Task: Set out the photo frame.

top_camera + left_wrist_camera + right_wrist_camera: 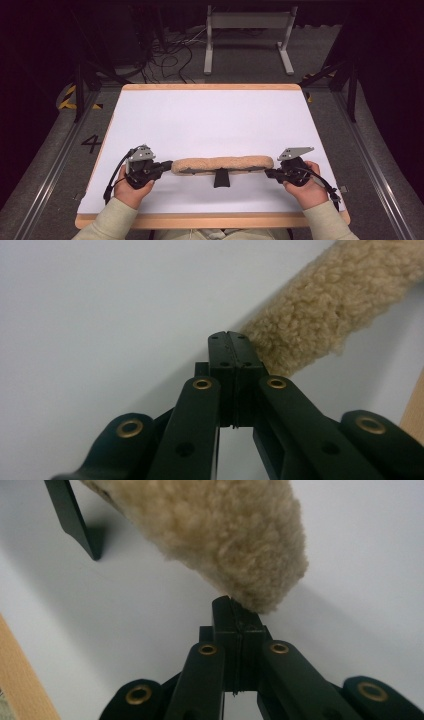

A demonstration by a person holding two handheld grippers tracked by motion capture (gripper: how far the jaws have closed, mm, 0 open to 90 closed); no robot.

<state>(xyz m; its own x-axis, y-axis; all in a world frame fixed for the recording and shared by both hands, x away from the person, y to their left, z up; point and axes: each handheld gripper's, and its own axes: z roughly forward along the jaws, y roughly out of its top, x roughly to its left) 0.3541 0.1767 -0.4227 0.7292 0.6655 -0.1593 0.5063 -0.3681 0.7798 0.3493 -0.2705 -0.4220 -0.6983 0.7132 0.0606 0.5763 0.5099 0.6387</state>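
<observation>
High view first: a long tan fleece pad (223, 164) lies across the near part of the white table (210, 120), with a short black strap (220, 178) hanging from its middle toward the person. The left gripper (169, 165) meets the pad's left end and the right gripper (268, 173) meets its right end, each held in a hand at the table's near edge.

Left gripper view: its two black jaws are pressed flat together, with no gap between them. The fleece pad (325, 305) runs off to the upper right, its end touching the jaw tips; whether any fleece is pinched cannot be told.

Right gripper view: its jaws are likewise closed tight. The pad's rounded end (225, 535) sits right over the tips, touching them, and the black strap (70, 515) shows at the upper left.
</observation>
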